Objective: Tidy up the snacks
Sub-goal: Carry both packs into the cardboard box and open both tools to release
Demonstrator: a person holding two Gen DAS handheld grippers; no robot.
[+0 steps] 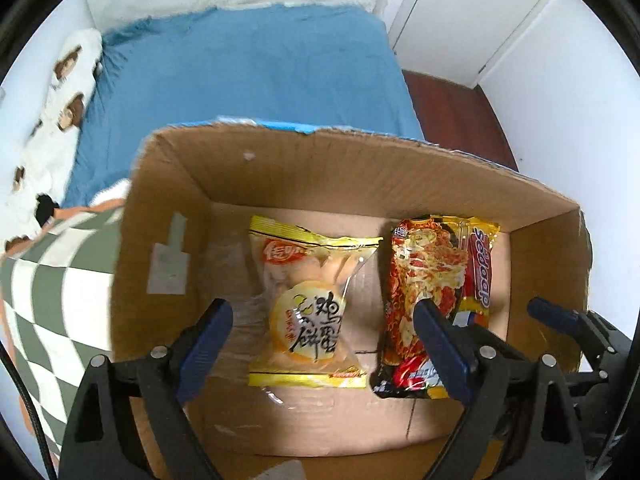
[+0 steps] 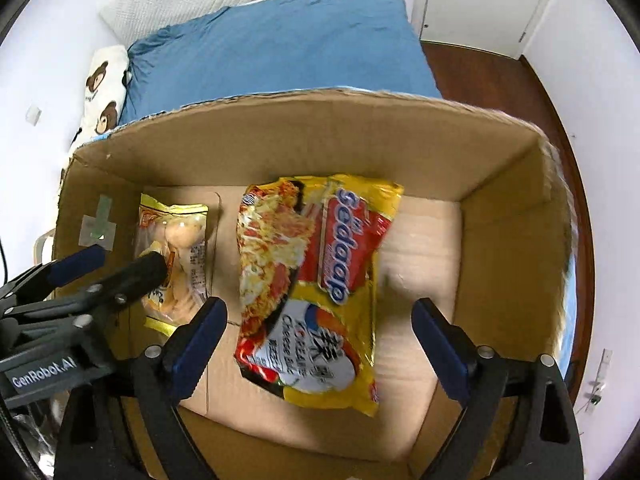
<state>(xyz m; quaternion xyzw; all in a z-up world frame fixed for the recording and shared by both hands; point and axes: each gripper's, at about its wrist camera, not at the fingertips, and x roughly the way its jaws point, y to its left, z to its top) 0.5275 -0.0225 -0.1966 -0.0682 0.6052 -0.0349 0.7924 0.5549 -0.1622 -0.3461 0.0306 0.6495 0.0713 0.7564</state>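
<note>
An open cardboard box (image 1: 280, 168) (image 2: 320, 136) sits on a bed. A yellow egg-cake packet (image 1: 308, 304) (image 2: 176, 256) lies flat on the box floor, left of a red and yellow Sedaap noodle packet (image 1: 436, 292) (image 2: 316, 280). My left gripper (image 1: 324, 340) points down into the box, open, its blue pads wide on either side of the egg-cake packet without touching it. My right gripper (image 2: 320, 340) is open too, above the noodle packet, pads clear of it. The left gripper (image 2: 112, 260) also shows at the left of the right wrist view.
The box stands on a blue bedsheet (image 1: 248, 72) (image 2: 280, 48). A bear-print pillow (image 1: 60, 92) (image 2: 104, 80) lies at the left, a green checked blanket (image 1: 52, 272) near the box's left wall. Dark wood floor (image 1: 456, 116) (image 2: 480, 76) and white doors are at the right.
</note>
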